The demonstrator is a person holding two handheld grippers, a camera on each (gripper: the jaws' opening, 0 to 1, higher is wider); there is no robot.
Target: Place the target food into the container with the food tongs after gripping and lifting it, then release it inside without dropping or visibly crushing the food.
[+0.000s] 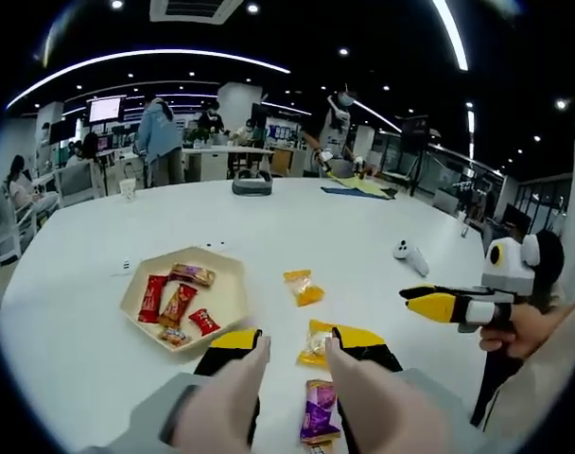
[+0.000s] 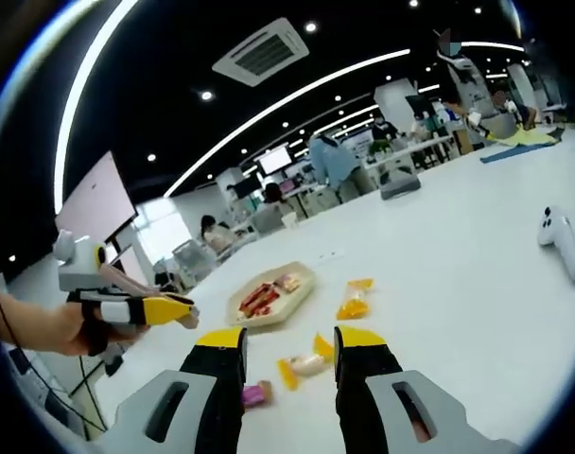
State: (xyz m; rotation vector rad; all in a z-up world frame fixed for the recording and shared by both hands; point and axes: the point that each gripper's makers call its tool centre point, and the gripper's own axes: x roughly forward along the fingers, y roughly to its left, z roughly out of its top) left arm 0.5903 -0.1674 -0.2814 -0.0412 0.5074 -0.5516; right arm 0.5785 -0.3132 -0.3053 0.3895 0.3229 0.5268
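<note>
While my left gripper (image 1: 292,352) sits low centre in the left gripper view, jaws spread with nothing between them, the target looks to be the yellow-wrapped snack (image 1: 316,342) on the white table (image 1: 297,218), just ahead of the right jaw tip. Its long axis runs roughly up-down in frame, twisted ends top and bottom. Purple packet (image 1: 318,411) lies below it between the jaws; orange packet (image 1: 304,288) above, apart. Hexagonal tray (image 1: 223,298) at left centre holds several red and brown wrapped bars. My right gripper (image 1: 429,303) enters from the right edge, tips together, holding nothing I can see. Right gripper view: right gripper (image 2: 289,342) at bottom centre; the jaws read as parted here, so I can't tell its state. Same yellow-wrapped snack (image 2: 304,365) sits between the tips on the table, long axis left-right. Tray (image 2: 297,293) is above it; left gripper (image 2: 179,310) comes in from the left. My read: light, crinkly, slippery wrapper, soft filling — grip across the middle, gently, not the twisted ends.
</note>
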